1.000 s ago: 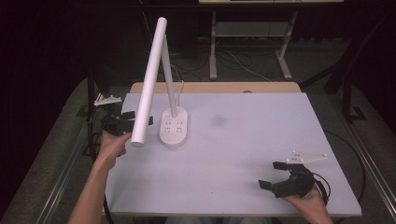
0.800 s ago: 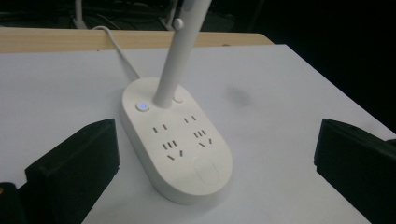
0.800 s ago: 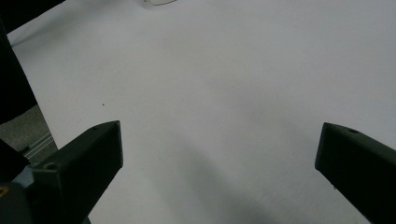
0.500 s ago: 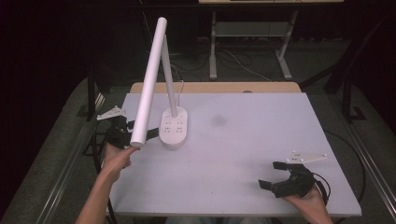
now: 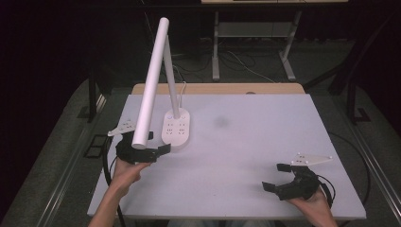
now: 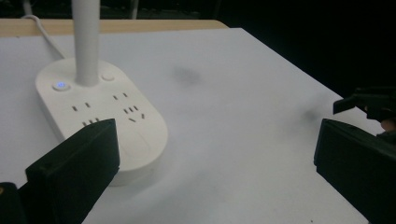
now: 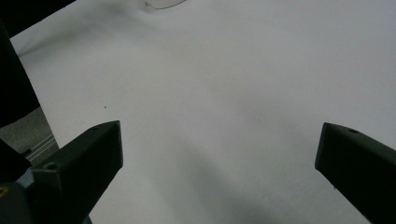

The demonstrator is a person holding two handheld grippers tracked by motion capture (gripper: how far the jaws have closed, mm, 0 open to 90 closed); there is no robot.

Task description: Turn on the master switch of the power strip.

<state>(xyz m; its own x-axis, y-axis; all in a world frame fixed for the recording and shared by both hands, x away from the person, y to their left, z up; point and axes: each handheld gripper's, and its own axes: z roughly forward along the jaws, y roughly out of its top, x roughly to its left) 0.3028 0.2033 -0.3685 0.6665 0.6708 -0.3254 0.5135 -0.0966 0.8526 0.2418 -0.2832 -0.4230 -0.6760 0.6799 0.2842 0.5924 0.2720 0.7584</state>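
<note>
Left gripper (image 5: 153, 143) sits with jaws spread wide and empty, just beside the near end of the white lamp base (image 5: 177, 128), under the tip of the tilted lamp head (image 5: 150, 85). Right gripper (image 5: 280, 178) rests low at the table's (image 5: 246, 142) near right corner, jaws likewise apart, gripping nothing, well apart from the lamp.

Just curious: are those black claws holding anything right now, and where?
Nothing. Both the left hand-held gripper and right hand-held gripper are open and empty, beside the lamp.
</note>
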